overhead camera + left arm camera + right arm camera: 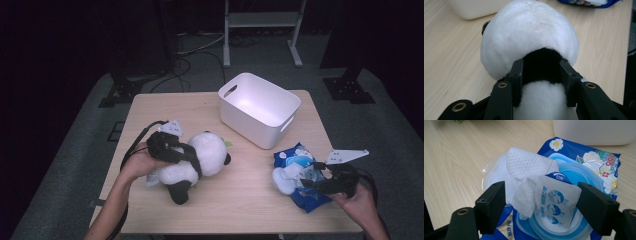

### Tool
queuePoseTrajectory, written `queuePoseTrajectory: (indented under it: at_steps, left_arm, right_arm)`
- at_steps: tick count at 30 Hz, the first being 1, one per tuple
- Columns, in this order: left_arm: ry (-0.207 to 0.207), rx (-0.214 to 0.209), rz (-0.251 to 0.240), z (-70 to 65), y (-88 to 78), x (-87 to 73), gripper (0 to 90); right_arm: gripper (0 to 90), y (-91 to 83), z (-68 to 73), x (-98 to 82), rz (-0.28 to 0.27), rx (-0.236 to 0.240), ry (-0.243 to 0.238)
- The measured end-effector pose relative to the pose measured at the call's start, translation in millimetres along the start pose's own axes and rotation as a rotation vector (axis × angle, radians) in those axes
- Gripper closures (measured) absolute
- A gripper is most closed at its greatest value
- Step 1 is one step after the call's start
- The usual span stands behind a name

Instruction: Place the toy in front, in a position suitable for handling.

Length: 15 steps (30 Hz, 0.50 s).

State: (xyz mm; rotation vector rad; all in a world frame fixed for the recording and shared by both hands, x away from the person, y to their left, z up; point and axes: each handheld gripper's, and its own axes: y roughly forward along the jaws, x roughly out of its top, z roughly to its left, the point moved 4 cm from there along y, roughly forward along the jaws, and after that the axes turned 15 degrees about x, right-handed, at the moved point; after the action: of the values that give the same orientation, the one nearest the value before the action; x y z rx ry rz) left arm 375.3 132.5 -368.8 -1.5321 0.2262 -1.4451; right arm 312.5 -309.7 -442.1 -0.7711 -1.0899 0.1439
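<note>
A black-and-white panda plush [207,150] lies on the wooden table [250,205], left of centre. My left gripper [186,154] is shut on it from the left. In the left gripper view the jaws [542,75] pinch the black band below the white head [529,32]. A blue pack of wet wipes [290,159] lies at the right with its lid up. A white wipe [529,165] and a peel flap [554,200] stick out of the pack [584,152]. My right gripper [311,183] [542,205] is open and straddles the wipe and flap.
A white plastic bin [260,107] with handle cut-outs stands at the back of the table, right of centre, and its wall [594,130] rises just beyond the pack. Past the table are dark floor, cables and a white frame [262,20].
</note>
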Motion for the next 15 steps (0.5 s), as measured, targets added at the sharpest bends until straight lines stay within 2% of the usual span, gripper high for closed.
queuePoseTrajectory:
  at_steps: [4,8,11,12,15]
  left_arm:
    - [0.052,-0.036,0.009,-11.8,10.1,12.6,60.9]
    - [0.103,-0.085,0.017,-25.1,27.1,22.6,60.9]
    - [0.142,-0.128,0.032,-35.8,41.7,27.2,60.8]
    - [0.169,-0.157,0.041,-41.9,50.6,28.9,60.7]
    - [0.189,-0.173,0.031,-46.0,55.4,30.7,60.5]
  right_arm:
    - [23.4,-0.8,-0.9,-1.4,0.003,0.001,0.006]
    - [23.5,0.1,-1.6,-1.5,0.005,0.005,0.006]
    - [23.5,1.3,-1.5,-1.0,0.014,0.006,0.004]
    - [23.5,1.3,-1.3,-0.7,0.017,0.006,0.003]
    - [23.5,1.2,-1.2,-0.7,0.026,0.004,0.001]
